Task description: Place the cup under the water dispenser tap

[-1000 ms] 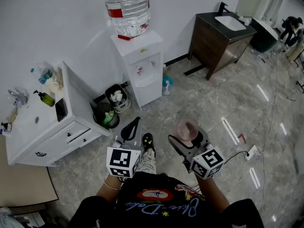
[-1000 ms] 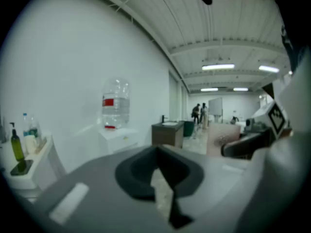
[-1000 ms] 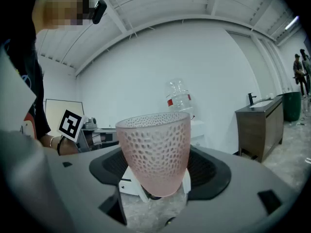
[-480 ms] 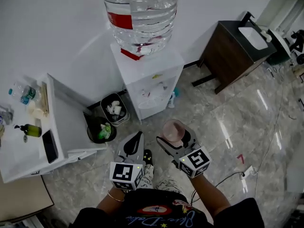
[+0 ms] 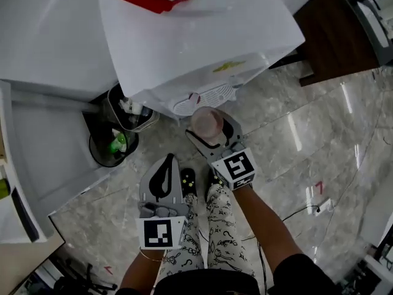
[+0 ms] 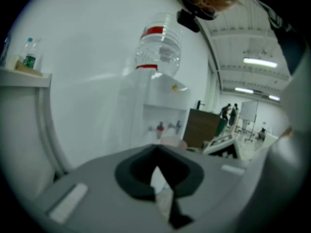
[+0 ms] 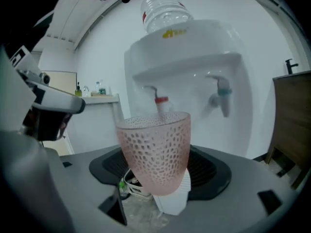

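Clamping a pink dimpled plastic cup, the right tool faces the white water dispenser; the left tool is closed.

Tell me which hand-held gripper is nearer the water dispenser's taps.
Right. The right hand-held gripper, holding the pink cup, is just before the taps; the left hand-held gripper, shut and empty, sits farther back.

Head view looks steeply down; both gripper views face the water dispenser.
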Available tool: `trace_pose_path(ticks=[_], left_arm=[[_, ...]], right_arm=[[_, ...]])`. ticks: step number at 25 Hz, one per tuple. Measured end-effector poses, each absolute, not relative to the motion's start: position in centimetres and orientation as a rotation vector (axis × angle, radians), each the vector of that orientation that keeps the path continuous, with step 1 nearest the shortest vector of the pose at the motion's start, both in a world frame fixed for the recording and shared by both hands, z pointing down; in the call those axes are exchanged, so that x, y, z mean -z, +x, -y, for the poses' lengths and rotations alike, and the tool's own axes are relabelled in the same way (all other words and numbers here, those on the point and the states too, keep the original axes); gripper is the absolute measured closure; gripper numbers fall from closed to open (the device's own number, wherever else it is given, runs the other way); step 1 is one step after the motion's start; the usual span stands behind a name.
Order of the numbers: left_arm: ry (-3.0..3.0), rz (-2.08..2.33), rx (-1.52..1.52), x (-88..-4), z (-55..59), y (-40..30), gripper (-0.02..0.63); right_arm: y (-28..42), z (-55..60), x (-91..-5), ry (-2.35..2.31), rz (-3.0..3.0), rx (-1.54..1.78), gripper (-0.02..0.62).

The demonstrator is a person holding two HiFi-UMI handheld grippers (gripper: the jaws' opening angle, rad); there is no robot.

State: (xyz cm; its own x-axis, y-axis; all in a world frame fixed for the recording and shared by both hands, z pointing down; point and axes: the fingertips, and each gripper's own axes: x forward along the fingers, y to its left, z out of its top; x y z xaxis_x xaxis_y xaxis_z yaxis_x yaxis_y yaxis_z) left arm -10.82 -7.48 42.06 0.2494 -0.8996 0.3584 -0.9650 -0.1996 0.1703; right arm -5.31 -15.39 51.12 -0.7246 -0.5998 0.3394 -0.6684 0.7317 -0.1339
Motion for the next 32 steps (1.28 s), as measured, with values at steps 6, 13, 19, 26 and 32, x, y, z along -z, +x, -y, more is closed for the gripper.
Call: trace_pose_path(ticks=[6, 13, 19, 26, 32], left_arm=[[2.09, 1.696, -0.338, -48.4, 7.0, -12.4, 0.604], [2.137, 1.708, -0.372, -50.1, 9.1, -12.9, 0.604], [2.085, 1.71, -0.335, -50.2, 9.6, -12.9, 0.604], [2.112, 1.681, -0.359, -50.0, 9.3, -12.3, 0.604], [2.094, 1.689, -0.41, -49.9, 8.5, -12.2, 0.604]], right_arm=[[-7.5, 18.9, -57.9, 1.002, 2.691, -0.276, 0.253], [-8.8, 20.3, -60.4, 0.956, 2.68, -0.198, 0.253], [-8.6, 20.8, -61.1, 0.959, 2.662, -0.266, 0.253], [-8.4, 20.8, -61.3, 0.906, 2.657, -0.344, 0.252], [-8.6, 20.4, -61.5, 0.838, 2.636, -0.438, 0.25]])
